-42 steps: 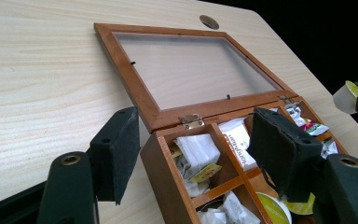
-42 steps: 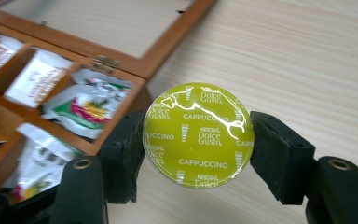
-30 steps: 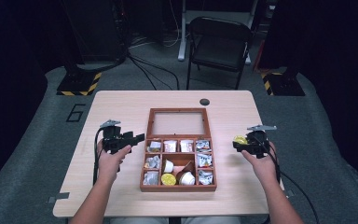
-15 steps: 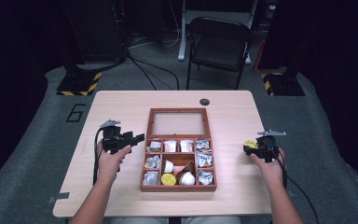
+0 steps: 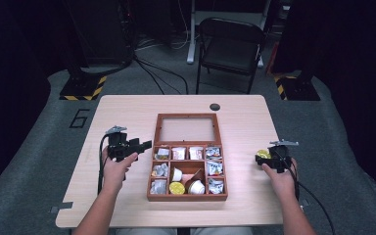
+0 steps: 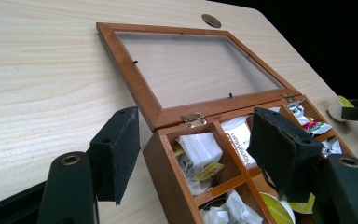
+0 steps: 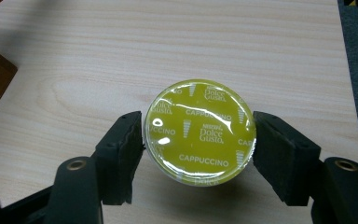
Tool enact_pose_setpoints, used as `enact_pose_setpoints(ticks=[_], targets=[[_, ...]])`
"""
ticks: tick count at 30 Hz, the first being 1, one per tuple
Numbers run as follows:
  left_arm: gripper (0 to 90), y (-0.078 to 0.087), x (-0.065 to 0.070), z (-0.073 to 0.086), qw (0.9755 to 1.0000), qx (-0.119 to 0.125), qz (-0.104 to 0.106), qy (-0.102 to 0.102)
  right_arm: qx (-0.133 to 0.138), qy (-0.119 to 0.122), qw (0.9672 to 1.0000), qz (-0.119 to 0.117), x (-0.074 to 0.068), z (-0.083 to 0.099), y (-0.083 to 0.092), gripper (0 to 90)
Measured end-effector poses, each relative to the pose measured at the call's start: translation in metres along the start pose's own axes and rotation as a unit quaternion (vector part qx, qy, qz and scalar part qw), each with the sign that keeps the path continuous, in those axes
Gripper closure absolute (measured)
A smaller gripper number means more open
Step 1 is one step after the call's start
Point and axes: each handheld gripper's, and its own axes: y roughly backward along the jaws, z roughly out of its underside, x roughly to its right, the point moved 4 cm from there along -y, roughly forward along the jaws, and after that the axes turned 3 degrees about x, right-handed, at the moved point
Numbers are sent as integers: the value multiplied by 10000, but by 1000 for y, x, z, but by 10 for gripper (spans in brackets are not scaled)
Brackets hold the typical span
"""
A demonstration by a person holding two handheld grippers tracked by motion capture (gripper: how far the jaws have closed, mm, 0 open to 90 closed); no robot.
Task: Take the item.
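Round yellow-green foil-topped coffee capsule (image 7: pixel 199 131) between the jaws of our right gripper (image 7: pixel 198 154)

It sits on the pale wooden worktop (image 7: pixel 270 56), right of the brown wooden compartment box (image 5: pixel 188 155); the jaws have just been opening, pads flanking its rim, contact hard to judge. Foil reads "CAPPUCCINO"; its body is hidden. Our left gripper (image 6: pixel 200 149) straddles the box's corner, jaws part open, gripping nothing.

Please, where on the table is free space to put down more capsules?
Bare wood lies between the wooden box and the table's left edge, also beyond the open lid by the round hole. The box compartments are crowded; a cappuccino capsule stands right of it.
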Motion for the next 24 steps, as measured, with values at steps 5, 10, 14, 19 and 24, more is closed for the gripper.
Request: enact_pose_setpoints(ticks=[5,10,14,19,24], targets=[[334,-1,2,1,10000,-26,25,-40,-6,41,10000,-13,-1,2,-1,338],[335,0,1,0,10000,-15,13,-22,47,13,10000,-11,-1,1,0,318],[335,0,0,0,10000,-6,22,1,114,-4,9999,-40,-2,0,4,313],[335,0,0,0,10000,-2,8,12,209,17,9998,-31,-2,-3,10,311],[335,-1,-1,0,10000,-31,-19,-27,281,47,9996,-11,-3,-5,17,312]])
